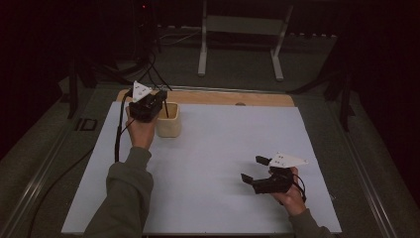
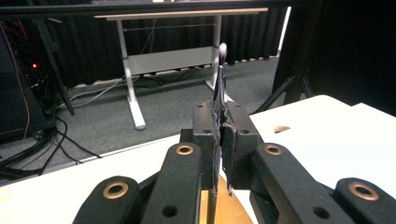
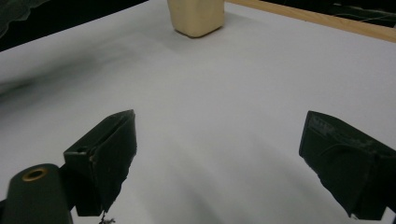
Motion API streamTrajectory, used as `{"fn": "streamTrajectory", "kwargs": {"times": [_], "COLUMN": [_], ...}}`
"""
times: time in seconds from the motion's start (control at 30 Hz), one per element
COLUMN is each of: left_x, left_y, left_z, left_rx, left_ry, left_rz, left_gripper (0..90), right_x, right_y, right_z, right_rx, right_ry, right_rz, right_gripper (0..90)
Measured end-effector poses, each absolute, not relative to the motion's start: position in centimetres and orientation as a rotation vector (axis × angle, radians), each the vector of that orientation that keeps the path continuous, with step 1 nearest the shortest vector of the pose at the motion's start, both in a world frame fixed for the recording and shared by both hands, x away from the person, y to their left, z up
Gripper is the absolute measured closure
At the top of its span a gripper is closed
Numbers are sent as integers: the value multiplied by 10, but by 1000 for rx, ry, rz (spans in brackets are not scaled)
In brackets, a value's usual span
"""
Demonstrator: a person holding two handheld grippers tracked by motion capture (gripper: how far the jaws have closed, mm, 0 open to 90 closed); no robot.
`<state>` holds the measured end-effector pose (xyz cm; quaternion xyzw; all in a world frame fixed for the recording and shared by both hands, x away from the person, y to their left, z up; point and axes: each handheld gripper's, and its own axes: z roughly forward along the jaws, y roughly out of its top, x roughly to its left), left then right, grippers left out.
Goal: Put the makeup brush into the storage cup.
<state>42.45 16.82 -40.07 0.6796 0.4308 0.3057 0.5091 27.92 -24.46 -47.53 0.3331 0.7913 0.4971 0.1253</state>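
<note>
My left gripper (image 1: 161,99) hovers over a cream cup (image 1: 170,126) at the back left of the white sheet. Its jaws are shut on a thin dark stick (image 1: 167,110) whose lower end dips into the cup. In the left gripper view the stick (image 2: 221,81) rises upright from between the pressed jaws of the left gripper (image 2: 223,128) and ends in a pale tip; a bit of the cup (image 2: 231,210) shows below. My right gripper (image 1: 253,169) rests low at the front right, open, with nothing between its fingers. In the right gripper view its jaws (image 3: 224,154) stand wide, and the cup (image 3: 196,16) sits far ahead.
A white sheet (image 1: 213,163) covers a wooden board whose edge (image 1: 213,97) shows at the back. A cable (image 1: 119,134) trails from the left gripper over the sheet's left side. Beyond the table stands a white desk frame (image 1: 237,29) on grey carpet, with cables on the floor.
</note>
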Motion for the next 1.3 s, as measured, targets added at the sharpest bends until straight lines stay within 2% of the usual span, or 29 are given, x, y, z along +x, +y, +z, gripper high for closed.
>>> {"fn": "streamTrajectory", "kwargs": {"times": [0.6, 0.63, 0.73, 0.77, 0.83, 0.9, 1.3], "left_x": [426, 426, 428, 429, 429, 429, 427], "left_y": [166, 166, 170, 172, 175, 177, 178], "left_z": [-416, -416, -415, -415, -415, -414, -414], "left_rx": [1679, 1666, 1626, 1620, 1621, 1630, 1652], "left_ry": [1071, 1075, 1124, 1145, 1163, 1166, 1158], "left_rz": [701, 704, 669, 670, 667, 668, 655], "left_gripper": [848, 816, 383, 283, 183, 157, 150], "right_x": [279, 279, 279, 279, 279, 279, 280], "right_y": [-244, -244, -245, -245, -245, -245, -245], "right_z": [-475, -475, -475, -475, -475, -475, -475], "right_rx": [966, 967, 967, 968, 969, 969, 971], "right_ry": [2309, 2311, 2310, 2308, 2306, 2306, 2306], "right_rz": [1447, 1446, 1447, 1449, 1450, 1450, 1450], "right_gripper": [111, 111, 111, 111, 111, 111, 111]}}
